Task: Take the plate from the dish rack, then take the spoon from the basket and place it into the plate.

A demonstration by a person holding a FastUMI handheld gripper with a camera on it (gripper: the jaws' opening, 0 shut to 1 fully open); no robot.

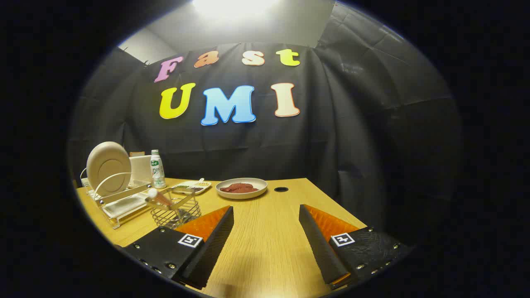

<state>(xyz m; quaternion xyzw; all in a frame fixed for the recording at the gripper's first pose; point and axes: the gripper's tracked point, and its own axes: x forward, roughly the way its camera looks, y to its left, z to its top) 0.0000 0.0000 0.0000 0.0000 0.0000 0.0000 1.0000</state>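
Note:
A beige plate [108, 167] stands upright on edge in the white dish rack [124, 203], far to the left of my fingers. Just right of the rack is a wire basket [176, 211], and a spoon [158, 198] with a pale end leans out of it toward the rack. My gripper [266, 216] hangs open above the wooden table [265, 248], with nothing between its fingers. The basket sits just ahead of the left finger [215, 238].
A shallow bowl [242, 188] holding something dark red sits ahead of the fingers near the table's back. A small tray [191, 187], a bottle [157, 169] and a white box [140, 167] stand behind the rack. A cable hole [281, 189] is right of the bowl.

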